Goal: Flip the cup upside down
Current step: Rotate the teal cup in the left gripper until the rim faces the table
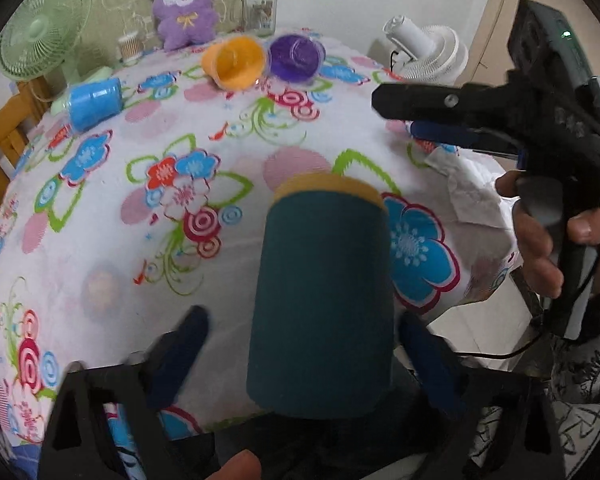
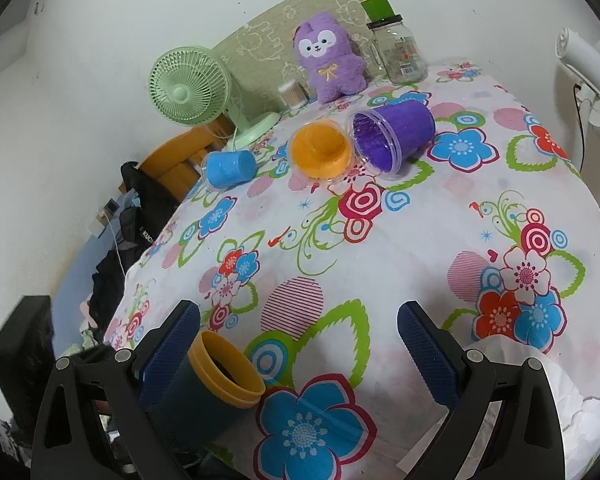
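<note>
A dark teal cup (image 1: 324, 300) with a yellow rim lies tilted between the fingers of my left gripper (image 1: 312, 356), its mouth pointing away over the flowered table. The fingers stand wide apart on both sides and do not seem to press it. The same cup (image 2: 208, 392) shows at the lower left of the right wrist view, mouth up and tilted. My right gripper (image 2: 300, 348) is open and empty above the table edge, and shows from the side in the left wrist view (image 1: 420, 108).
An orange cup (image 2: 320, 152), a purple cup (image 2: 392, 136) and a blue cup (image 2: 230, 168) lie on their sides at the far end. A green fan (image 2: 188, 86), a purple plush (image 2: 330, 62) and a glass jar (image 2: 400, 54) stand behind. White tissue (image 2: 540, 392) lies at the near right.
</note>
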`<action>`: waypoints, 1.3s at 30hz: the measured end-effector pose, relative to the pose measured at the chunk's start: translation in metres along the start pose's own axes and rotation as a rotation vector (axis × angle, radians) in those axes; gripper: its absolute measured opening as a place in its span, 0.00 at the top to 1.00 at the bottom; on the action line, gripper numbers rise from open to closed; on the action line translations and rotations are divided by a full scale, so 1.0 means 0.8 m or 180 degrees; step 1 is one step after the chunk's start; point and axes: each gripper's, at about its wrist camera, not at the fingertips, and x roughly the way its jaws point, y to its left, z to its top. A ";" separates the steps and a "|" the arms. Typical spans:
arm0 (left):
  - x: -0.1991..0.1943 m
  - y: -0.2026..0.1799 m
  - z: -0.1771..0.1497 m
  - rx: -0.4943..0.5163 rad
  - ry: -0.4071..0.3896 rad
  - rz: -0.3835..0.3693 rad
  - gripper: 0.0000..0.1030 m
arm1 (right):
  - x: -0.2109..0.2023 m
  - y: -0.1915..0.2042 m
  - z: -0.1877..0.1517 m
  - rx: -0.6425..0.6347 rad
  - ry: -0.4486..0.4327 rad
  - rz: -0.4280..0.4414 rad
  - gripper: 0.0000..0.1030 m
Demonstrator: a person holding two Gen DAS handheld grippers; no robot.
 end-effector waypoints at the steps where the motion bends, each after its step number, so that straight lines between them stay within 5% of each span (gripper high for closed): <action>1: 0.004 0.002 0.001 -0.0040 0.0031 -0.0077 0.26 | 0.000 0.001 0.000 -0.0005 0.0002 -0.0004 0.03; 3: 0.011 0.008 0.003 -0.0159 0.0061 -0.0200 0.34 | -0.001 0.003 0.000 -0.0020 0.0003 -0.0007 0.03; 7: 0.009 0.017 0.009 -0.0259 0.0006 -0.0167 0.35 | -0.008 0.003 0.002 -0.0039 -0.0052 -0.0019 0.03; 20: -0.059 0.052 0.059 -0.0435 -0.0731 0.0140 0.35 | 0.002 0.016 0.009 -0.0115 -0.0037 0.0049 0.03; 33: -0.057 0.058 0.069 -0.0453 -0.0758 0.0134 0.37 | 0.007 0.022 0.013 -0.0158 -0.0037 0.0045 0.03; 35: -0.057 0.061 0.069 -0.0479 -0.0760 0.0134 0.40 | 0.009 0.023 0.013 -0.0165 -0.0022 0.0043 0.03; 37: -0.060 0.062 0.069 -0.0483 -0.0777 0.0107 0.60 | 0.010 0.023 0.013 -0.0172 -0.0011 0.0046 0.03; 39: -0.060 0.062 0.072 -0.0468 -0.0756 0.0120 0.62 | 0.010 0.023 0.012 -0.0172 -0.0012 0.0044 0.03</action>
